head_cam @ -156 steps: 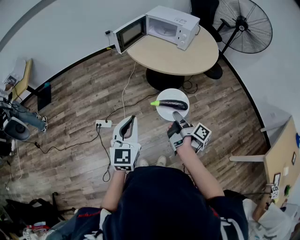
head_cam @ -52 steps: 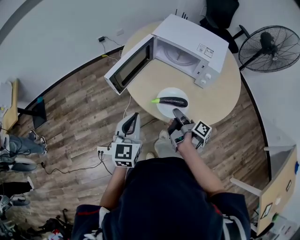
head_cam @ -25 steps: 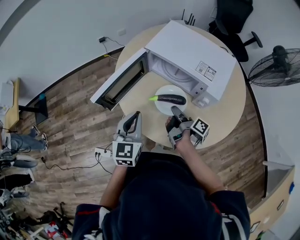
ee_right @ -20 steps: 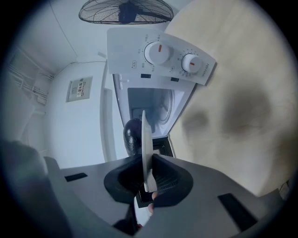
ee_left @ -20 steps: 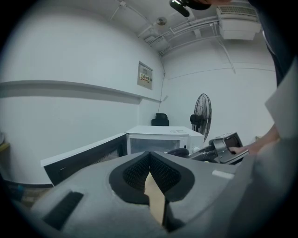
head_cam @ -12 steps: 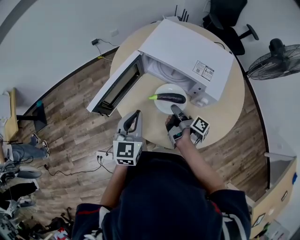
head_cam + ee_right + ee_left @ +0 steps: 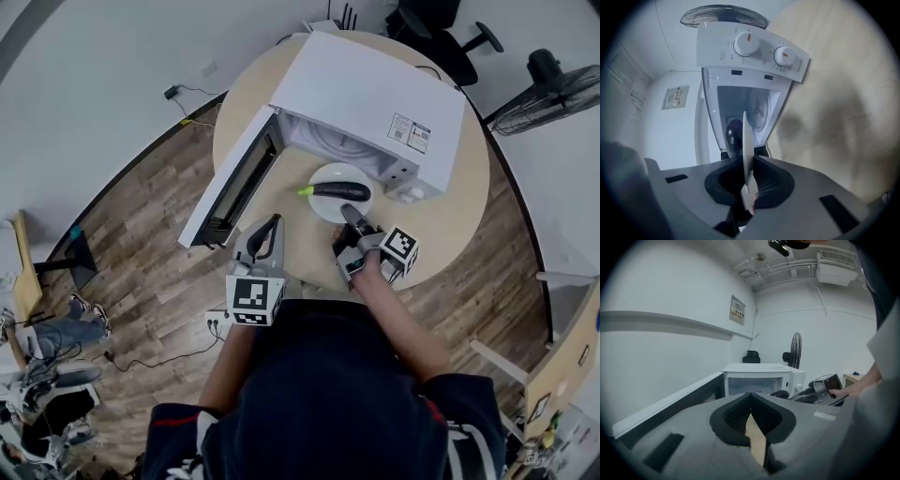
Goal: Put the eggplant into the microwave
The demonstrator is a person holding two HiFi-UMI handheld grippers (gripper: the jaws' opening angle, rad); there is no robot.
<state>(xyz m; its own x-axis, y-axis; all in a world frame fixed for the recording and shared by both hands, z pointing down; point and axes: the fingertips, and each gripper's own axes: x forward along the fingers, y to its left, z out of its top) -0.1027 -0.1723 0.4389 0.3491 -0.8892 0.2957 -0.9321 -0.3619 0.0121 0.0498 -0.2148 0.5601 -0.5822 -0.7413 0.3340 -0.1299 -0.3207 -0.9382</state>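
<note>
A dark purple eggplant (image 7: 339, 190) with a green stem lies on a white plate (image 7: 319, 208). My right gripper (image 7: 349, 214) is shut on the plate's near rim and holds it over the round table (image 7: 450, 216), just in front of the white microwave (image 7: 366, 89). The microwave's door (image 7: 232, 183) stands open to the left. In the right gripper view the plate (image 7: 744, 136) shows edge-on between the jaws of my right gripper (image 7: 745, 157), with the eggplant (image 7: 734, 132) behind it and the microwave (image 7: 750, 51) cavity beyond. My left gripper (image 7: 273, 223) is shut and empty, near the door.
A floor fan (image 7: 553, 89) and a dark office chair (image 7: 441, 23) stand beyond the table. A power strip (image 7: 217, 321) with cables lies on the wooden floor at the person's left. A white wall curves along the upper left.
The person has stepped closer to the table. The plate with the eggplant, still held by my right gripper, now sits nearer the open microwave. My left gripper has advanced beside the door.
</note>
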